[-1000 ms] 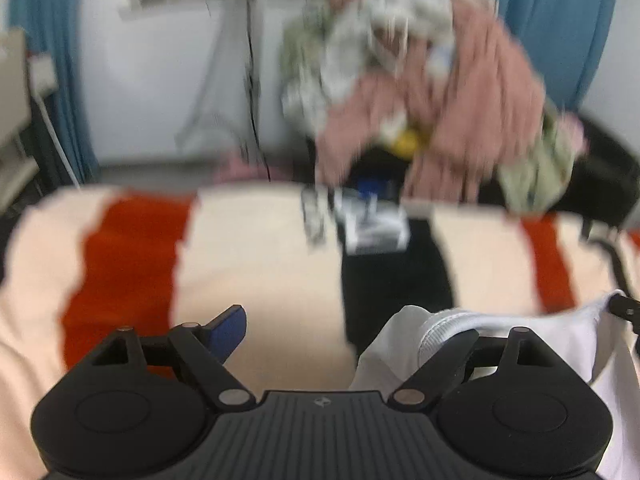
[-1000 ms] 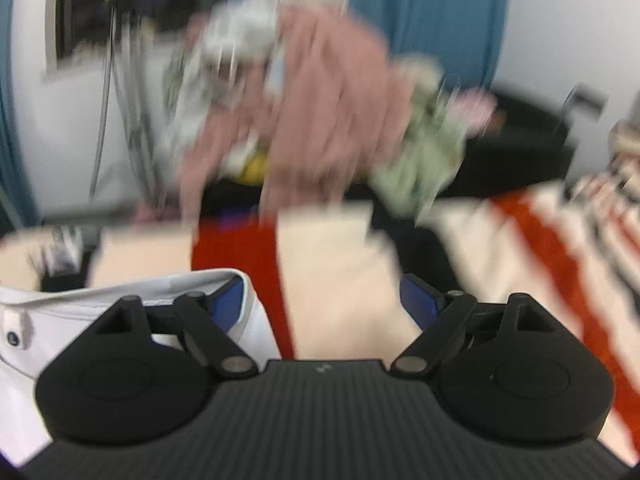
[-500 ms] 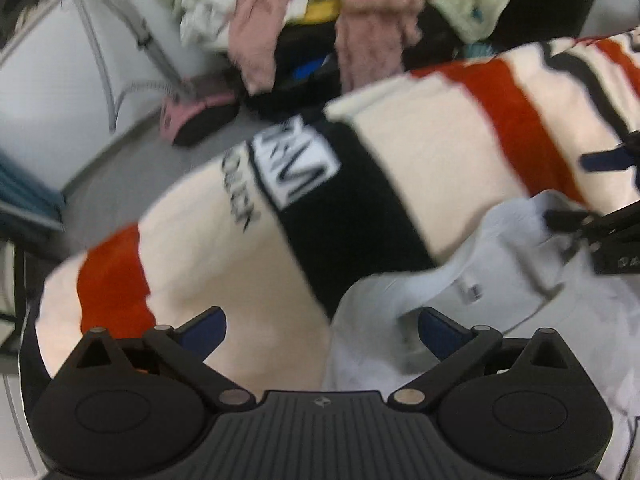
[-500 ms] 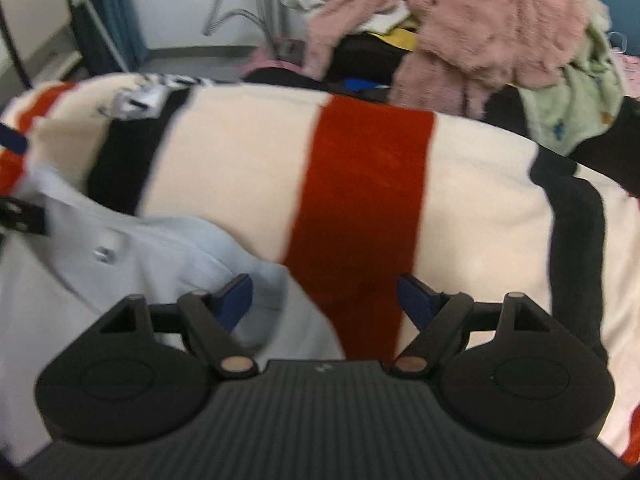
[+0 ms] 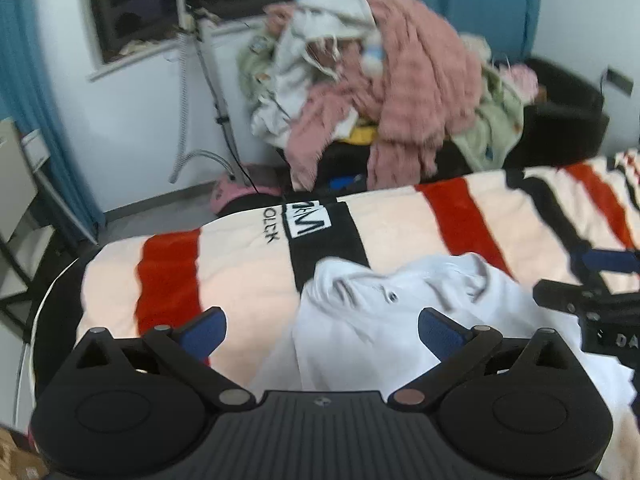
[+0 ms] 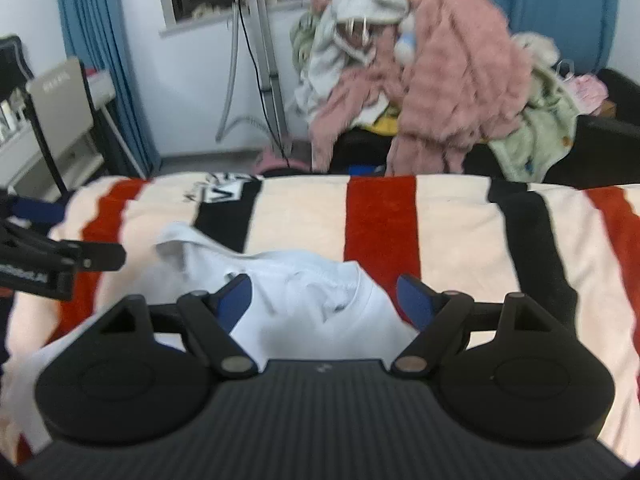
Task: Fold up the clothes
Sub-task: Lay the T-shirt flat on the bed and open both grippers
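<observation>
Shirt (image 5: pixel 384 320) lies crumpled on the striped blanket (image 5: pixel 248 264); left gripper (image 5: pixel 322 326) and right gripper (image 6: pixel 326 298) both hang released above it. Grabbing one layer could bunch it further.

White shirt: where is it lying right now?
The white shirt lies crumpled on the striped blanket, in front of both wrist views, its collar end against the black stripe.

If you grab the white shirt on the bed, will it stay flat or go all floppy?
Probably floppy: the white shirt already lies rumpled, with soft creases and a raised collar. It would likely droop from wherever it is pinched, so two grips may keep it spread. Pushed instead, it might bunch up rather than slide, since the striped blanket beneath looks fuzzy.
</observation>
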